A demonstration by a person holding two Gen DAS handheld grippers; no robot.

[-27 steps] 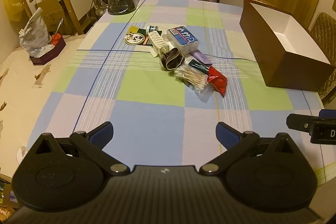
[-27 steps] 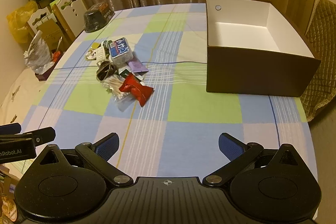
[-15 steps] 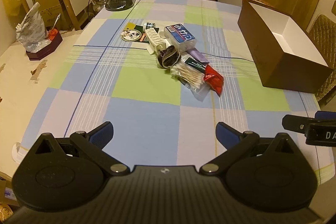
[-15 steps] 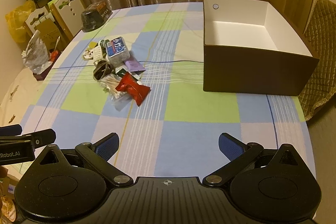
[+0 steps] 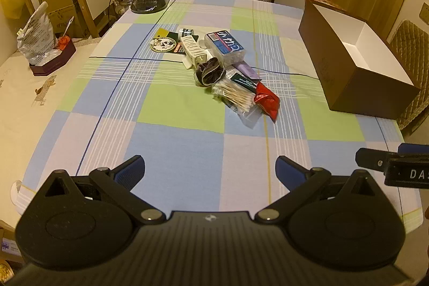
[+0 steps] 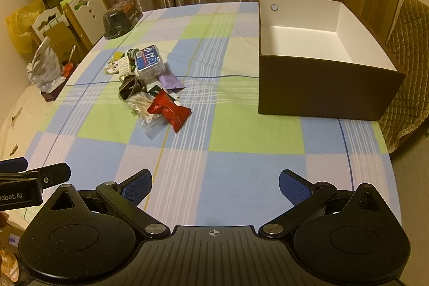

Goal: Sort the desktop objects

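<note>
While hovering above the near edge of the checked worktop (image 5: 171, 141), left gripper (image 5: 209, 168) spread wide, nothing between the blue pads. Right gripper (image 6: 214, 184) likewise splayed and empty, just beside the left one, tilted down toward the cloth. Landmark: brown box (image 6: 321, 82), white inside, open-topped, standing on the worktop's right side. Left of the box and well apart from it, a heap of small things: red packet (image 6: 170, 110) nearest the box, touching a clear bag of cotton swabs (image 5: 236, 97); farther from the box, a dark scrunchie (image 5: 209, 71), a blue-lidded plastic case (image 5: 225, 46), a white ridged clip (image 5: 191, 48) and a round badge (image 5: 162, 44).
</note>
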